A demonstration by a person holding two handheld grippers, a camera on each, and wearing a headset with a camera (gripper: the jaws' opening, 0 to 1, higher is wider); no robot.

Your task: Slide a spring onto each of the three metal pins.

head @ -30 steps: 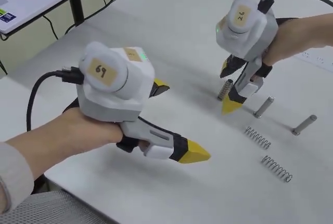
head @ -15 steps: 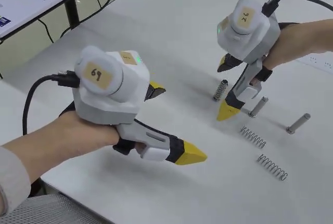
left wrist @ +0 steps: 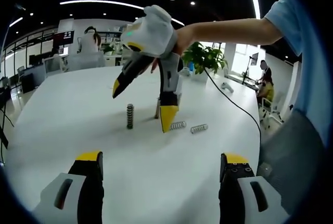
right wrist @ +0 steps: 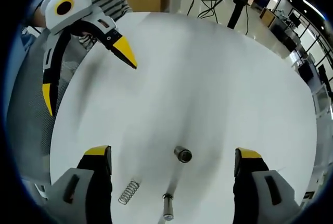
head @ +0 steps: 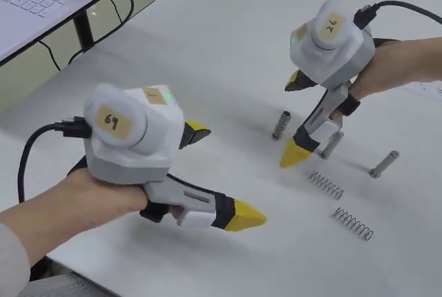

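Head view: right gripper point(head: 290, 121) wide, empty; spring point(head: 325, 184) just beside its lower tip, likely light, squashy; pinch mid-coil.

1. Right gripper point(head: 287, 123) has drawn up and back off the upright spring-clad pin point(head: 280, 125); the pin stands clear.
2. Its jaws are spread wider than a second ago.
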